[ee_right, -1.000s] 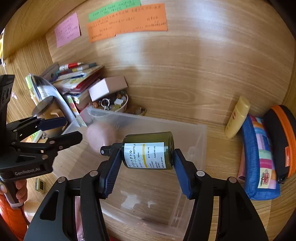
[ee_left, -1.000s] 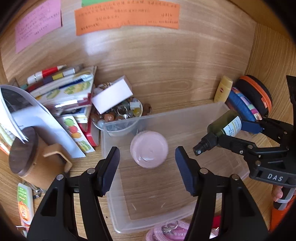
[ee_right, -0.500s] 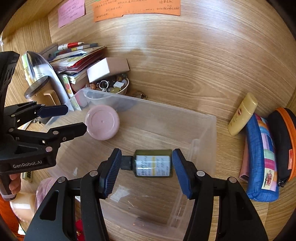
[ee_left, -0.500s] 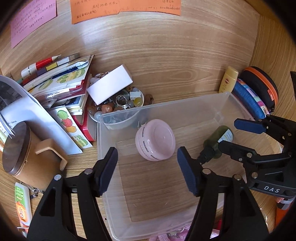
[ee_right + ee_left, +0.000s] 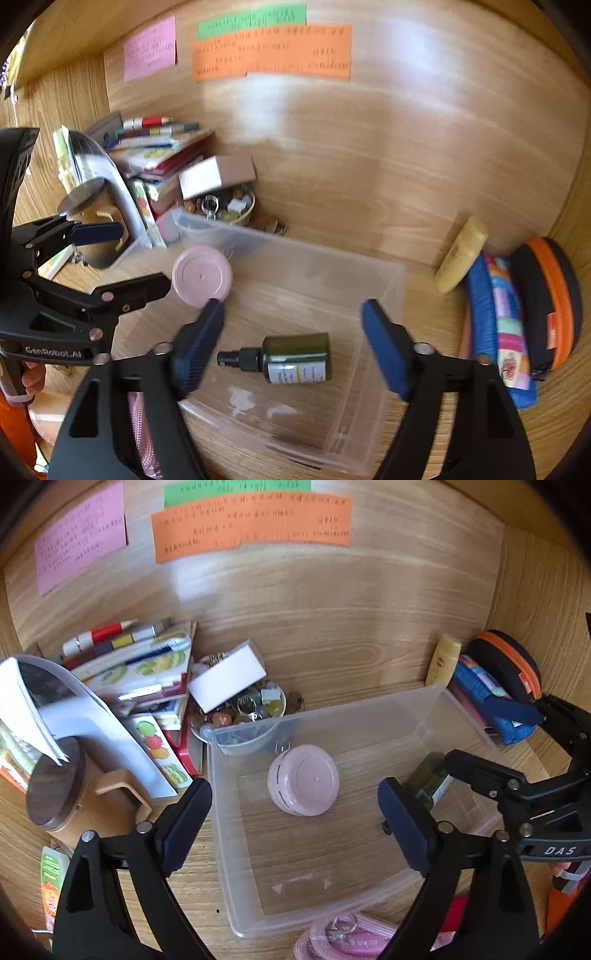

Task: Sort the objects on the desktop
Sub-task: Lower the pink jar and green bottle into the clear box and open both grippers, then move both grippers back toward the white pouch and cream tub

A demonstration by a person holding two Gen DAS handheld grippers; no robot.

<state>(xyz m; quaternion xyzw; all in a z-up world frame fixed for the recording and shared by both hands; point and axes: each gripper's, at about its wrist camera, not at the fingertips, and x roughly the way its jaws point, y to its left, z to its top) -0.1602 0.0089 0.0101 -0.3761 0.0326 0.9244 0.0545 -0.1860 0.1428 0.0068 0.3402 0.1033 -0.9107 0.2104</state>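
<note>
A clear plastic bin (image 5: 332, 709) stands on the wooden desk. Inside it a pink round jar (image 5: 306, 790) rests tilted near the far left corner, and a dark green spray bottle (image 5: 291, 358) lies on its side by the right wall. My left gripper (image 5: 295, 823) hovers over the bin with its jaws opening; the jar lies below them, untouched. My right gripper (image 5: 291, 332) hangs above the bottle, jaws opening, pads clear of it. In the left wrist view the right gripper (image 5: 471, 729) partly hides the bottle (image 5: 428, 779). The left gripper (image 5: 110, 258) shows beside the jar (image 5: 203, 275).
Books and pens (image 5: 140, 664), a white box (image 5: 225, 675) on a bowl of trinkets (image 5: 255, 709), and a lidded wooden mug (image 5: 59, 786) crowd the left. A yellow tube (image 5: 443, 661), a blue pencil case (image 5: 495, 325) and an orange-rimmed case (image 5: 546, 295) stand right. A pink strap (image 5: 351, 941) lies near.
The right gripper let go of the green bottle, which dropped into the bin and lies on its side. Both grippers' jaws spread wider. The pink jar settled tilted in the bin.
</note>
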